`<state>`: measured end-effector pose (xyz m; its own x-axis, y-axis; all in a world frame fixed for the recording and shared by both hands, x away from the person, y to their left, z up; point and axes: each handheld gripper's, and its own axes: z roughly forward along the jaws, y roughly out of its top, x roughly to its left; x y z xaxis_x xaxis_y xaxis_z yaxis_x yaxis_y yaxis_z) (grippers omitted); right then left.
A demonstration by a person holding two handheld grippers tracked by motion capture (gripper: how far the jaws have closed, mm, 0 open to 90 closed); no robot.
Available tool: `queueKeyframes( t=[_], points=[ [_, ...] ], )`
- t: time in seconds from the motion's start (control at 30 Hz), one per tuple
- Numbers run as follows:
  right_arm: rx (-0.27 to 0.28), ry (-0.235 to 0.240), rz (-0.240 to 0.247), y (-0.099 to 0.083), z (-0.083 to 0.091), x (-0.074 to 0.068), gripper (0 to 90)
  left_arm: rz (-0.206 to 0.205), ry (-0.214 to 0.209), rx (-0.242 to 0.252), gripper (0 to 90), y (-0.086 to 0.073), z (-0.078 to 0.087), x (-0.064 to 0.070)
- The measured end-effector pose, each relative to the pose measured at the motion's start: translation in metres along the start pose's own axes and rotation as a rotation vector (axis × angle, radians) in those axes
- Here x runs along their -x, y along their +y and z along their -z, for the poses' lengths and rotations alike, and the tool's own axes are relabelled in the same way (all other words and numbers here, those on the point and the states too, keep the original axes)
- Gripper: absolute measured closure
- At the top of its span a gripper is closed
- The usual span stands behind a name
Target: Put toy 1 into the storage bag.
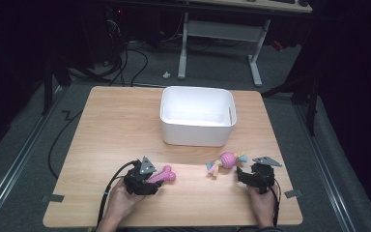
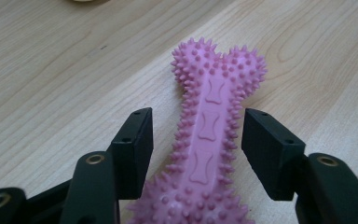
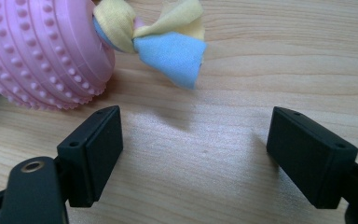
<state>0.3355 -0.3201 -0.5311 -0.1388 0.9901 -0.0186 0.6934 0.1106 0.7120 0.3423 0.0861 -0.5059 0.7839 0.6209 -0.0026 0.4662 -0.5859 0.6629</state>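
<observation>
A spiky pink rubber bone (image 2: 208, 126) lies flat on the wooden table (image 1: 111, 135), near its front left. My left gripper (image 2: 196, 135) is open and straddles the bone's shaft, with a small gap at each jaw. In the high view the bone (image 1: 163, 175) sticks out to the right of that gripper (image 1: 150, 180). A studded pink ball toy (image 3: 37, 51) with yellow and blue cloth tails (image 3: 168, 42) lies ahead and to the left of my right gripper (image 3: 193, 140). That gripper is open over bare wood. From above, the ball toy (image 1: 228, 160) sits just beyond the right gripper (image 1: 244, 174).
A white rectangular bin (image 1: 195, 135) stands at the middle back of the table, and its inside looks bare. A hand holds each gripper at the table's front edge. Beyond the table are a desk frame (image 1: 256, 53) and cables on the floor.
</observation>
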Motion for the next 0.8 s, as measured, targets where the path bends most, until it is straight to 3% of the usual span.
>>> queueKeyframes(
  t=[0.8],
  points=[
    [-0.002,0.000,0.001,0.0001,0.0002,-0.0001,18.6,-0.046,-0.015,-0.023,56.8,0.0018,-0.0054,0.0031]
  ],
)
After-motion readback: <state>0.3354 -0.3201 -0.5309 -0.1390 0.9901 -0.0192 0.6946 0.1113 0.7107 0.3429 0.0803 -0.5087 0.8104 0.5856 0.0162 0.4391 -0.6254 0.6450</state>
